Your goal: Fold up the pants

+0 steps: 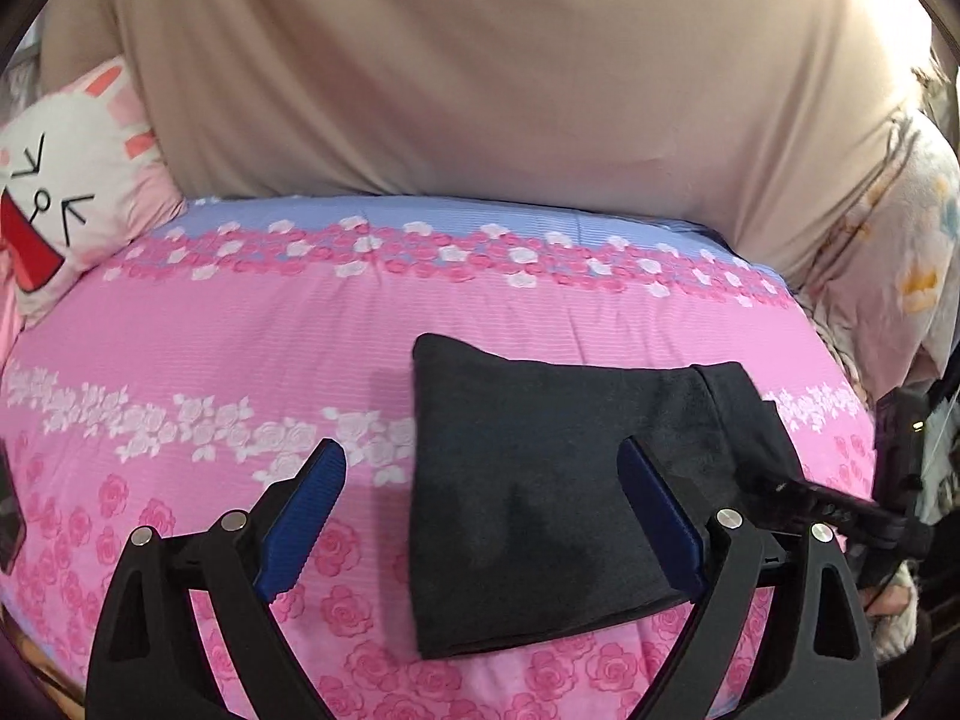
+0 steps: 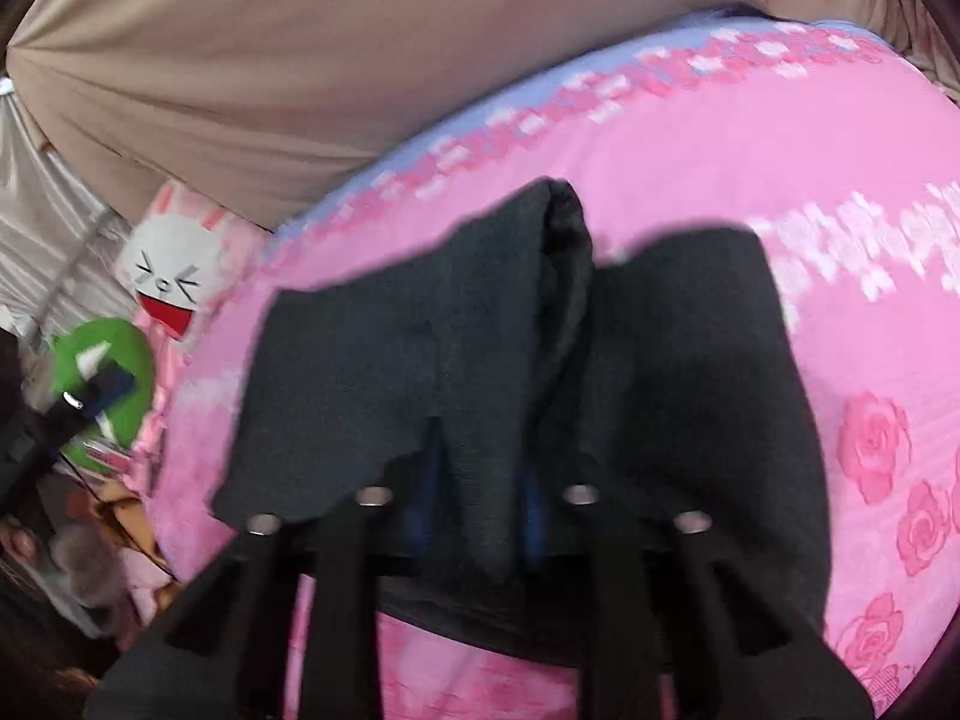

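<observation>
The dark grey pants (image 1: 528,492) lie folded into a compact rectangle on the pink floral bed sheet (image 1: 240,348). My left gripper (image 1: 480,474) is open and empty, hovering just above the fold's left edge, its right finger over the cloth. My right gripper (image 2: 477,516) is shut on a bunched edge of the pants (image 2: 420,348), and the cloth drapes over its fingers and hides the tips. The right gripper also shows in the left wrist view (image 1: 840,504) at the fold's right edge.
A white bunny-face pillow (image 1: 66,192) lies at the bed's left. A beige curtain (image 1: 480,60) hangs behind the bed. A floral blanket (image 1: 900,252) sits at the right. A green object (image 2: 102,384) and clutter lie beside the bed.
</observation>
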Available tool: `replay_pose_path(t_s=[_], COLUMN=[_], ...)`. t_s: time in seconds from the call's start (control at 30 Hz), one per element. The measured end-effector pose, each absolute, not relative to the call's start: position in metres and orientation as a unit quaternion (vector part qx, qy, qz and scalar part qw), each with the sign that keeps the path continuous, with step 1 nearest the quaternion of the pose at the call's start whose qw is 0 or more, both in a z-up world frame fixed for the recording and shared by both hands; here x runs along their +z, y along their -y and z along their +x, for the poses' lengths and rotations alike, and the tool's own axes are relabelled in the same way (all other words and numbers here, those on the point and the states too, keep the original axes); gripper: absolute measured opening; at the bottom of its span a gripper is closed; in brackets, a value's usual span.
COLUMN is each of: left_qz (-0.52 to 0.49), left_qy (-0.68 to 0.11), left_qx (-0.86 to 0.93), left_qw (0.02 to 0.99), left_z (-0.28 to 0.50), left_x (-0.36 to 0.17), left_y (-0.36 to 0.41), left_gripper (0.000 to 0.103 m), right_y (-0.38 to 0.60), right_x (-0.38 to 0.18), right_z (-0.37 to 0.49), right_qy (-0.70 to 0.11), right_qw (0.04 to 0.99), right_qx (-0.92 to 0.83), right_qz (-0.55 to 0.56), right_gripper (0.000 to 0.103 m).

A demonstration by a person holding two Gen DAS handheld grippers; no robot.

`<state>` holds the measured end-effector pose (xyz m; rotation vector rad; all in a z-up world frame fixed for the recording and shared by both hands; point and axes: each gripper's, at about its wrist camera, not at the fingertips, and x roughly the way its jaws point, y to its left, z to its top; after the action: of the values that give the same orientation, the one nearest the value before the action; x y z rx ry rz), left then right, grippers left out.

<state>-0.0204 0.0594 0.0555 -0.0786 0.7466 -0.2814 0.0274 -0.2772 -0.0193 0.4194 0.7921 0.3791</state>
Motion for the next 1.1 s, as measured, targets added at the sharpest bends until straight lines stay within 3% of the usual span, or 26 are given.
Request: replay_pose_path(t_s=[0.17, 0.37, 0.6, 0.8, 0.87, 0.97, 1.1], left_qz=[-0.062, -0.061, -0.029, -0.004, 0.010, 0.026, 0.032], left_qy=[-0.358, -0.390, -0.403, -0.426, -0.433, -0.431, -0.427], left_qx=[-0.131, -0.147, -0.181, -0.170, -0.156, -0.142, -0.136], left_qw=[0.922, 0.907, 0.896, 0.889, 0.888, 0.891, 0.893], left_z=[-0.026, -0.019, -0.021, -0.015, -0.014, -0.014, -0.011], left_x=[0.060, 0.032, 0.010, -0.017, -0.027, -0.035, -0.038], left_y=[-0.078, -0.060, -0.014, 0.013, 0.018, 0.020, 0.021], left_gripper=[0.090, 0.090, 0.090, 0.090, 0.090, 0.090, 0.092], right_y=[0.293, 0.333, 0.310, 0.276, 0.293, 0.308, 0.284], right_x=[0.044, -0.041, 0.028, -0.001, -0.028, -0.021, -0.007], right_z=[-0.001, -0.001, -0.023, 0.040, 0.065, 0.060, 0.032], right_qy=[-0.316, -0.418, -0.316, -0.361, -0.395, -0.379, -0.371], right_qw=[0.915, 0.888, 0.929, 0.919, 0.910, 0.902, 0.913], right_qx=[0.172, 0.055, 0.092, 0.105, 0.046, 0.067, 0.090], right_qz=[0.183, 0.184, 0.170, 0.122, 0.116, 0.194, 0.147], right_gripper=[0.016, 0.025, 0.026, 0.023, 0.006, 0.011, 0.012])
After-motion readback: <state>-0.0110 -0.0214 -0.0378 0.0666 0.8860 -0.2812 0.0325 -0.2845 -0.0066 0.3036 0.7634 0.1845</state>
